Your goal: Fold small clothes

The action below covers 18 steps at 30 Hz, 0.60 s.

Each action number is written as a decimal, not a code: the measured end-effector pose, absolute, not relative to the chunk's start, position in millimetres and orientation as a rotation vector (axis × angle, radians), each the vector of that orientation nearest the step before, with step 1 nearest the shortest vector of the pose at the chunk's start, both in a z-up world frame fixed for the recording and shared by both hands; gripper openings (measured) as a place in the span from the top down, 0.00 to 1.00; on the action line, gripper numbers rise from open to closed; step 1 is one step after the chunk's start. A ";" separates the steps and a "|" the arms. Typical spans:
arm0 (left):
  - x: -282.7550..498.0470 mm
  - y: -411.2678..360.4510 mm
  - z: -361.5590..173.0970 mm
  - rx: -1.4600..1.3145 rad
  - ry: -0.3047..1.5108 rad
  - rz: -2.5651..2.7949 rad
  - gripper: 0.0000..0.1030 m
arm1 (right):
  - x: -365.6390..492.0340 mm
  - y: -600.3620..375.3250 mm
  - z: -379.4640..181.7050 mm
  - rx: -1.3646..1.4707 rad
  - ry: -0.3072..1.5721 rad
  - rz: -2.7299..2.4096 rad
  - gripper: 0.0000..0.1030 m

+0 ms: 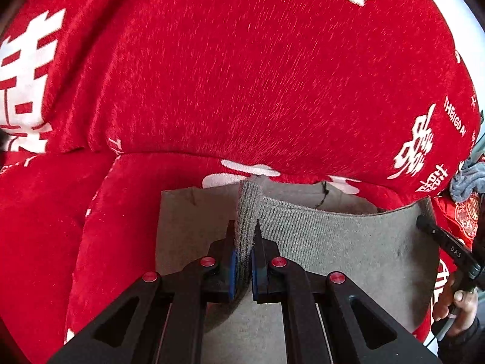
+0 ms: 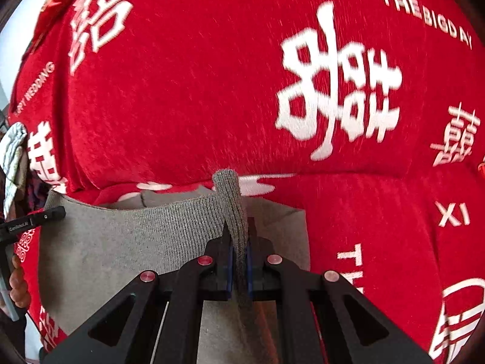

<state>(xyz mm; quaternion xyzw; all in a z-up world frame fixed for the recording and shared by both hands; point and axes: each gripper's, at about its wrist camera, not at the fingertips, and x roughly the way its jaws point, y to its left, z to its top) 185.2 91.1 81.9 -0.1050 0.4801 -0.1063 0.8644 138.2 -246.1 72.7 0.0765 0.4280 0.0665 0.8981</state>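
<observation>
Now I had left hand-held gripper [image 1: 245, 239] and right hand-held gripper [image 2: 238, 239] both clamped on grey garment's ribbed waistband [image 1: 303, 221], over red blanket [image 1: 242, 75]; fold underway, next likely lay band flat.

The left gripper [image 1: 245, 236] was clamped on a pinch of ribbed waistband [image 1: 318, 224], angled steeply downward. The right gripper [image 2: 239, 236] pinched the same band further along, tilted down likewise. To either side of the waistband, a bare hand [image 1: 457, 306] gripped each tool's handle, fingers [image 2: 18, 285] curled around it.
</observation>
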 end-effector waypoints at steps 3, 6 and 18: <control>195.5 89.2 69.4 -0.215 1.026 -0.217 0.92 | 148.0 -249.5 60.5 0.173 0.906 0.134 0.94; 203.8 89.5 57.9 -0.218 1.045 -0.208 0.92 | 155.7 -250.2 50.4 0.176 0.920 0.130 0.94; 229.4 91.3 14.2 -0.229 1.124 -0.163 0.92 | 172.9 -256.2 11.9 0.195 0.989 0.093 0.94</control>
